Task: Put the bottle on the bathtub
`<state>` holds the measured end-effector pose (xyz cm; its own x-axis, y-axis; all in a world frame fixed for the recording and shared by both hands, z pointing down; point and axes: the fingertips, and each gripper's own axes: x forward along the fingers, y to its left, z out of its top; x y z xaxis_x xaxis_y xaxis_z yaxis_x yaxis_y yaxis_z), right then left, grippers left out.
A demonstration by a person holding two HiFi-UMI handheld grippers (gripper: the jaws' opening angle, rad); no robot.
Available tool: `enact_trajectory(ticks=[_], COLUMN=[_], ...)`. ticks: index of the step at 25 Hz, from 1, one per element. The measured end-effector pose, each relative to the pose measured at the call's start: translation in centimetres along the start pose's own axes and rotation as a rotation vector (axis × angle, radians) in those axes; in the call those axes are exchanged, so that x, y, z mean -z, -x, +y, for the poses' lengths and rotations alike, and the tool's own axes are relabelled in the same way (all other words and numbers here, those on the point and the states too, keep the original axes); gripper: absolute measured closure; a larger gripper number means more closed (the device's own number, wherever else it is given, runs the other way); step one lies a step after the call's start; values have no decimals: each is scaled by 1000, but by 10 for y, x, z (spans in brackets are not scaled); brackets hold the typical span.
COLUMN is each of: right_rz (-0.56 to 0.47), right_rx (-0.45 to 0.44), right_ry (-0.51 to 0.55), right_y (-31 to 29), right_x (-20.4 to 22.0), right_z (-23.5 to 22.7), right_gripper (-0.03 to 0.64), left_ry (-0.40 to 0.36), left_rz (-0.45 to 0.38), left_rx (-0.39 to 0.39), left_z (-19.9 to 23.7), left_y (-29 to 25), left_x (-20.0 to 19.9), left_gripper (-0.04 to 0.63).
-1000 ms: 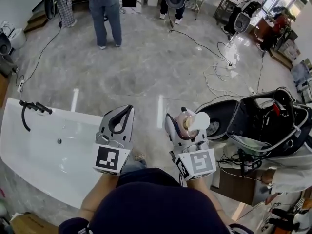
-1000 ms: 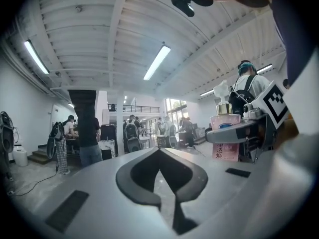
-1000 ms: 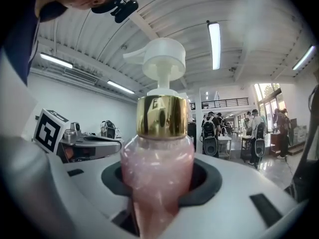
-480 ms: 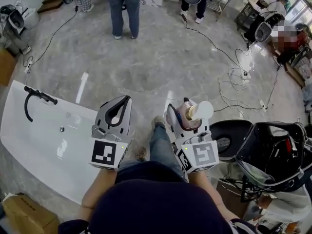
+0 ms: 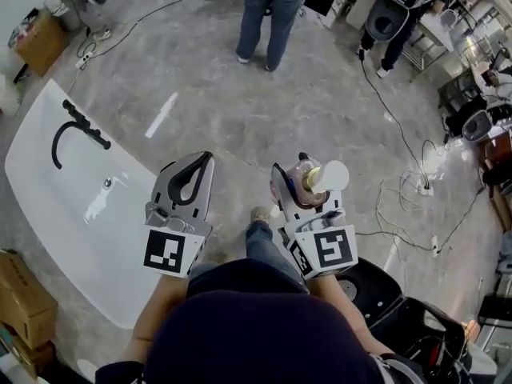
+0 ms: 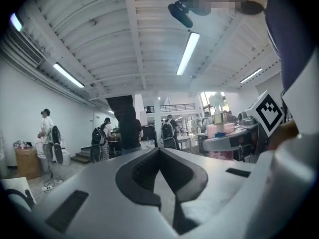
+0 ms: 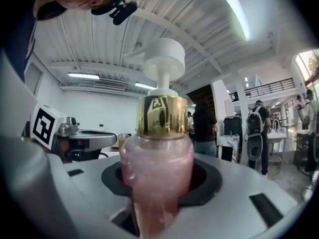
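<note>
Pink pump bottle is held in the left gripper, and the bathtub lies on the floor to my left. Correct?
Not quite: the bottle is held in the right gripper, as the right gripper view shows; the left gripper is shut and empty. The bathtub does lie on the floor to your left.

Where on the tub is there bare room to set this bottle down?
The bathtub is bare along its long edge nearest the left gripper, from the drain toward its near end beside the cardboard box. The far end is taken by the black faucet. The right gripper holds the bottle.
</note>
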<state>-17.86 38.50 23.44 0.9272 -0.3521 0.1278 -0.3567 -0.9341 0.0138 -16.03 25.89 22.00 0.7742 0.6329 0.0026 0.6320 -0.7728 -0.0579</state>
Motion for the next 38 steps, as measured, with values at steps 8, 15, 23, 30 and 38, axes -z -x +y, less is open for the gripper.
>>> enact_trajectory(ticks=[8, 15, 23, 30, 38], right_rz=[6, 23, 58, 89, 15], right_rx=[-241, -397, -573, -794, -1034], right_ry=[30, 59, 77, 142, 157], right_y=[-86, -134, -192, -280, -399], right_x=[-11, 5, 19, 25, 19], right_z=[-45, -52, -9, 83, 220], right_gripper=[405, 404, 405, 405, 405], left_ry=[-15, 21, 42, 88, 92], left_rz=[-7, 25, 55, 70, 99], left_rx=[-226, -412, -550, -723, -855], left_z=[37, 62, 109, 203, 346], left_y=[-51, -56, -45, -19, 20], left_x=[1, 26, 50, 77, 104], left_gripper=[574, 574, 574, 574, 574])
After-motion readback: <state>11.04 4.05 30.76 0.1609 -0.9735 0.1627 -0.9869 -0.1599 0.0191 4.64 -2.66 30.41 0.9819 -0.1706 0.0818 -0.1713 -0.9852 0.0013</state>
